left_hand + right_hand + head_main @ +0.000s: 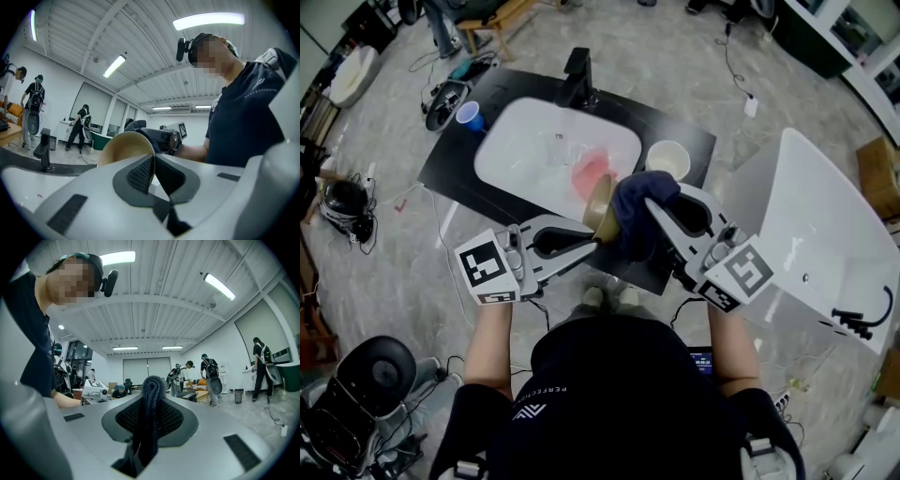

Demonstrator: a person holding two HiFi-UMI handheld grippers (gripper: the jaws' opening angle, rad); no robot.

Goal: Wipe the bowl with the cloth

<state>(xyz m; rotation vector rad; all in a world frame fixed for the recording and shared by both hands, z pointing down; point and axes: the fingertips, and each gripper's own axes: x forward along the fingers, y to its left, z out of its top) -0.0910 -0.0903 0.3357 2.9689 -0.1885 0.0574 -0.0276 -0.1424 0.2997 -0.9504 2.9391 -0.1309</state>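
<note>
Bowl: on edge, rim pinched by left hand-held gripper
Cloth: pinched in right hand-held gripper, touching bowl's right-hand side
Next, likely: rub leftward

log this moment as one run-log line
left gripper: shut on bowl rim | right gripper: shut on cloth | contact: cloth against bowl | step: wiping

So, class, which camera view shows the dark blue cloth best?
The head view: the whole bunched cloth shows there, against the tan bowl, held by the right gripper. The right gripper view shows only a fold pinched between its jaws; the left gripper view, a dark bit behind the bowl's rim.
</note>
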